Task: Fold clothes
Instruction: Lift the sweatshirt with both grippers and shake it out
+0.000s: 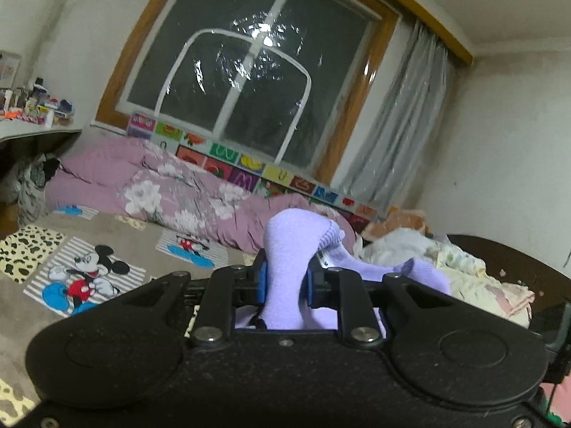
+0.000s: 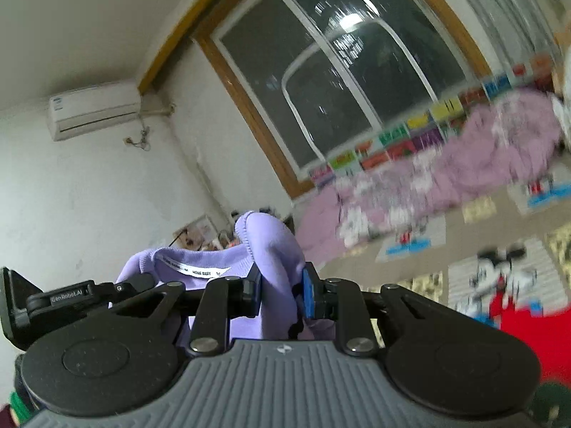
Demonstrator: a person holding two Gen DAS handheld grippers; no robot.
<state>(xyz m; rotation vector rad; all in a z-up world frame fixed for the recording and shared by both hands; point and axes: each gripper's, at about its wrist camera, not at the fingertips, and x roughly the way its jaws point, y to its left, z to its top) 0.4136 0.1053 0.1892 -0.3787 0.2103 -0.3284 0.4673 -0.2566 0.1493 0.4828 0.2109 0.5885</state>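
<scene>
A lilac knit garment [image 1: 289,249] bunches up between the blue pads of my left gripper [image 1: 285,278], which is shut on it; the cloth trails off to the right toward its ribbed collar [image 1: 330,237]. In the right wrist view the same lilac garment [image 2: 274,249] is pinched between the pads of my right gripper [image 2: 280,290], also shut on it. Its neck label [image 2: 196,271] shows to the left, with the other gripper's body [image 2: 67,297] behind it. Both grippers point roughly level, held up over the bed.
A bed with a Mickey Mouse print sheet [image 1: 85,278] lies below, with a rumpled pink floral quilt [image 1: 171,185] along the window wall. Other clothes [image 1: 446,260] are piled at the right. A cluttered shelf [image 1: 35,114] stands left. A red cloth [image 2: 514,317] lies on the sheet.
</scene>
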